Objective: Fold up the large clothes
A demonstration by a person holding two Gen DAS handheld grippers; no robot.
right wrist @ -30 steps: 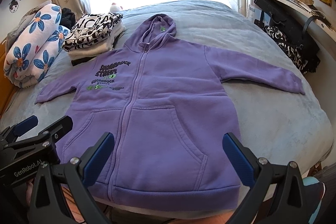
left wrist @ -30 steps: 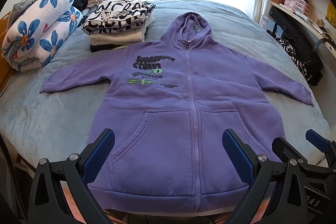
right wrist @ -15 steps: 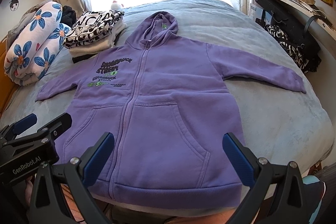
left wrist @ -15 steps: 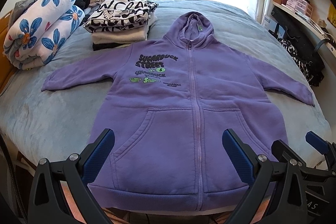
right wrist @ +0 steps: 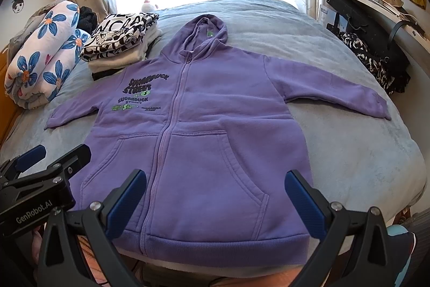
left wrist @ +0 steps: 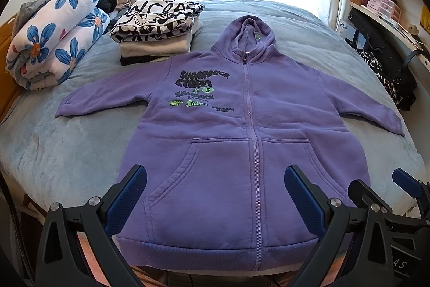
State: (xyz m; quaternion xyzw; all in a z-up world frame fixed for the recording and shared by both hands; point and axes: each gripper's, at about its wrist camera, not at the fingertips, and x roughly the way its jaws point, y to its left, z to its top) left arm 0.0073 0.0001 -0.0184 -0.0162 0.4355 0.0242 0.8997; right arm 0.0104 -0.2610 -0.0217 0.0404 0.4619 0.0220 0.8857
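A purple zip-front fleece hoodie (left wrist: pixel 242 152) is spread flat, front up, on the grey-blue bed (left wrist: pixel 53 152), hood at 12 o'clock. The left hand-held gripper (left wrist: pixel 215 195) and right hand-held gripper (right wrist: pixel 215 198) are held level at 6 o'clock above the hem, both spread wide and holding nothing.
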